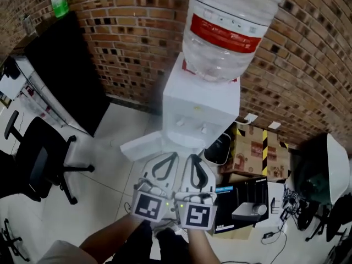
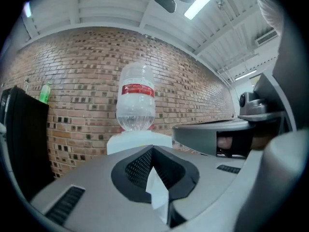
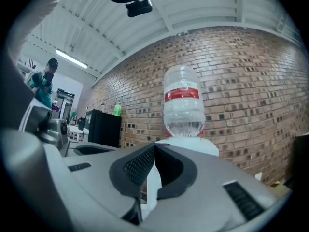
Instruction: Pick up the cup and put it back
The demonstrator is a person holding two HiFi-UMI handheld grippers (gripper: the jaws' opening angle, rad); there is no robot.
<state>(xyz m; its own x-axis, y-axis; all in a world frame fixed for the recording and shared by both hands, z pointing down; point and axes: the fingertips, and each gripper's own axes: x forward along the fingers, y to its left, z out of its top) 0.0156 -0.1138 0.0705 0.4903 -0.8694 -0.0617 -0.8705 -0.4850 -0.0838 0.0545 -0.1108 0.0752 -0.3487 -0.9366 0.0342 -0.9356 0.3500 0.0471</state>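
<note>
A brick wall (image 1: 137,37) fills the background of all three views. Only the two gripper views look level enough to show the white ribbed ceiling (image 2: 120,8) and its strip lights. Only the head view looks down to the pale floor (image 1: 115,131).

A white dispenser (image 1: 201,103) stands against the wall with a big clear bottle (image 1: 228,26), red-labelled, upended on it. A black cabinet (image 1: 66,70) is well to its left. The head view alone shows a black office chair (image 1: 44,158) on the floor, and a cardboard box (image 1: 256,147) and a black carton (image 1: 242,205) right of the dispenser. The right gripper view alone catches a person (image 3: 46,79) standing far off to the left.

The left gripper (image 1: 175,154) and right gripper (image 1: 190,157) are held side by side in front of the dispenser, pointing level at it. Each gripper's own view shows its tips meeting, so both are closed. A white sliver shows in the gap behind each pair of tips. I cannot tell whether that is the cup or the dispenser's front, and no view shows the cup plainly.

A small green bottle (image 1: 59,0) stands on the cabinet.
</note>
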